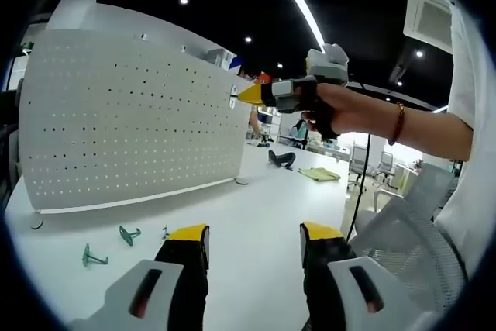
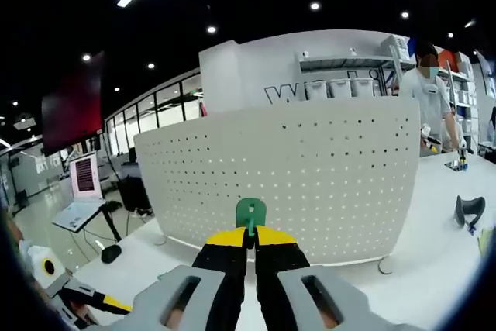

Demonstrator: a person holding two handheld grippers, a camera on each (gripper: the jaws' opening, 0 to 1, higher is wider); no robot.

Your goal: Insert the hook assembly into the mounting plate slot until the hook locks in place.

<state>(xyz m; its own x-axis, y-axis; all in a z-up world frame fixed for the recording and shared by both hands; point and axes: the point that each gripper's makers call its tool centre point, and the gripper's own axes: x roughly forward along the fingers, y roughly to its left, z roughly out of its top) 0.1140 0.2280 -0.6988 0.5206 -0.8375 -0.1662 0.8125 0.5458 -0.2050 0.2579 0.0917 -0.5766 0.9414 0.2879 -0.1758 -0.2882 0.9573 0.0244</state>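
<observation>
One green hook (image 2: 250, 212) pinched in right tool (image 2: 249, 239) facing pegboard (image 2: 294, 184).

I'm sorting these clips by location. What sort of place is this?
Probably an open-plan office or lab workspace: a white table carrying an upright perforated pegboard panel, mesh office chairs, storage shelves with bins, a laptop on a stand and recessed ceiling lights.

White pegboard (image 2: 310, 184) dotted with dark holes; green hooks (image 1: 108, 246) on white table (image 1: 256, 215); grippers' jaw tips yellow over black.
</observation>
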